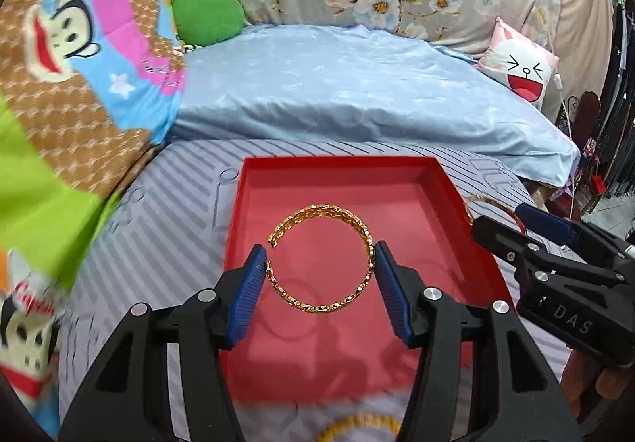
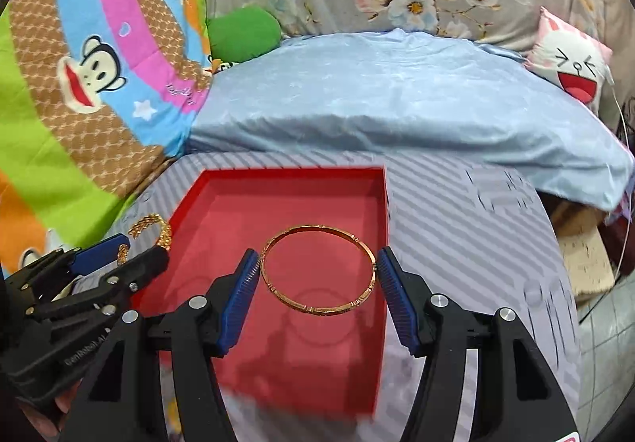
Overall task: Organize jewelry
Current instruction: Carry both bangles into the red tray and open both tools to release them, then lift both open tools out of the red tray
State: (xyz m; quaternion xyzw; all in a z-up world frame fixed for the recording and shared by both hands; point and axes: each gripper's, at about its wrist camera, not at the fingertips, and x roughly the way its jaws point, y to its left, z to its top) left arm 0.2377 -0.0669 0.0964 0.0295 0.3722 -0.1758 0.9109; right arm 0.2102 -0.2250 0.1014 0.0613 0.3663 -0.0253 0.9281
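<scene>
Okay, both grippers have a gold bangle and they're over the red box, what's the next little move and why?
Probably lower both into the red box. The left gripper grips the open woven bangle, the right gripper the plain closed bangle; both bangles cast shadows on the box floor below, so they seem to hang above it.

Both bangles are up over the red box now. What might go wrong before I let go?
1. The open cuff bangle is pinched only at its sides by the left gripper; it may spring out.
2. The thin bangle in the right gripper hangs near the red box right wall and may drop outside.
</scene>
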